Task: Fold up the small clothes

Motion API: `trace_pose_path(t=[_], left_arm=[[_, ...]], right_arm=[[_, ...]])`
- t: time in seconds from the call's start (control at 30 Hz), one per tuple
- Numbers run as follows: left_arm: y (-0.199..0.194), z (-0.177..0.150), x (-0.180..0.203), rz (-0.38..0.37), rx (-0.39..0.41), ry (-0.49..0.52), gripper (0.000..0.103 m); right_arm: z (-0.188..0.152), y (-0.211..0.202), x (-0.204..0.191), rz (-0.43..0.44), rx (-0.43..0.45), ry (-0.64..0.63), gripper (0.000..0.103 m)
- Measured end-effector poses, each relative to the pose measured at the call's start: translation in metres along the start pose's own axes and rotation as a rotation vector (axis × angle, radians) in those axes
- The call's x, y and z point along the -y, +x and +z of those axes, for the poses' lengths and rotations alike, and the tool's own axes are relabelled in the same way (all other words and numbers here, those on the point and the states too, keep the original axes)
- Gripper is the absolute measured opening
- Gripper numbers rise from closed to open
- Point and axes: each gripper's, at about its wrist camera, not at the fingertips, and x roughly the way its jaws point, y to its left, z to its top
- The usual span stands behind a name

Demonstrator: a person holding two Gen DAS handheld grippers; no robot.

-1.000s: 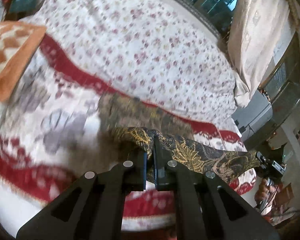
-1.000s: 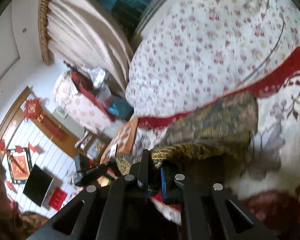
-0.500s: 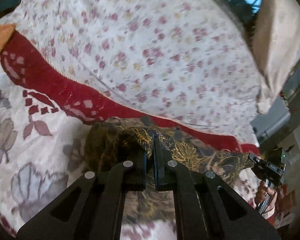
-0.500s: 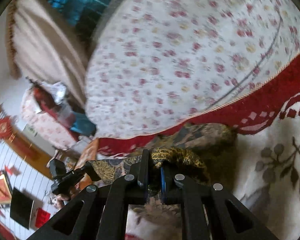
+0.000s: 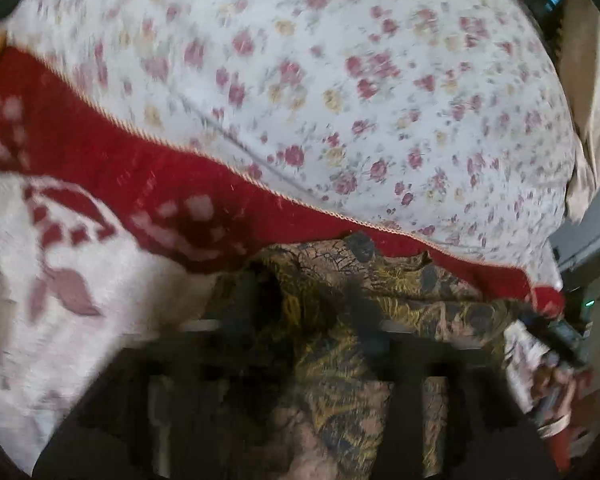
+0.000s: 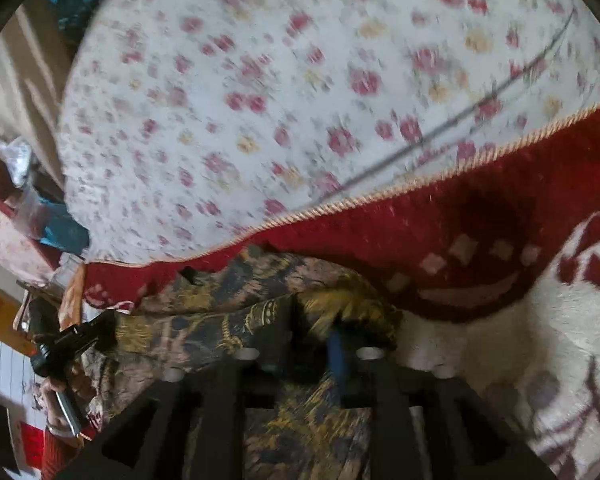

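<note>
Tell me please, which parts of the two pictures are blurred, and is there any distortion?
Left wrist view: motion blur smears the left gripper, whose jaws are opening, and the floral sheet; the patterned garment is slightly sharper. Right wrist view: the sheet and right gripper, also opening, are blurred; the red blanket border is clearer. Both views show fisheye bending and dark corners.

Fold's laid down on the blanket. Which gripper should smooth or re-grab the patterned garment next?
Left, marginally. Both grippers' jaws are opening over the patterned garment; the left gripper sits over its middle, while the right gripper is at its corner.
</note>
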Motion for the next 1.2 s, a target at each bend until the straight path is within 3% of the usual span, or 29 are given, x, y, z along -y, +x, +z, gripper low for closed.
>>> trace_pose_path(t=[0.07,0.2,0.3,0.4,0.5,0.7,0.77,0.9,1.0,1.2], left_arm=[[-0.017,-0.006,0.009,-0.031,0.016,0.043,0.065],[-0.024,-0.036,0.038,-0.044,-0.074,0.180,0.065],[-0.003,-0.064,0.056,-0.060,-0.199,0.255,0.065],[0.025,-0.074,0.067,-0.007,-0.293,0.291,0.065],[0.044,-0.049,0.070,0.022,-0.279,0.287,0.065],[0.049,0.040,0.036,-0.034,-0.087,-0.029,0.064],[0.040,0.047,0.031,-0.053,-0.062,-0.052,0.065],[0.011,0.025,0.026,-0.074,-0.075,0.008,0.065],[-0.010,-0.010,0.016,-0.082,-0.098,0.033,0.065],[-0.045,-0.070,-0.009,-0.091,-0.103,-0.021,0.065]], right_arm=[[-0.010,-0.023,-0.018,0.020,0.049,-0.046,0.073],[-0.036,-0.024,-0.056,0.088,-0.043,-0.213,0.073],[-0.054,0.013,-0.075,0.096,-0.177,-0.258,0.069],[-0.062,0.061,-0.086,0.006,-0.283,-0.331,0.064],[-0.041,0.083,-0.090,-0.026,-0.260,-0.331,0.064],[0.033,0.095,-0.078,-0.112,-0.046,-0.217,0.064],[0.041,0.079,-0.070,-0.107,-0.005,-0.186,0.064],[0.016,0.041,-0.059,-0.093,-0.020,-0.196,0.068],[-0.024,0.005,-0.040,-0.103,-0.067,-0.200,0.070],[-0.102,-0.045,-0.018,-0.069,-0.141,-0.123,0.070]])
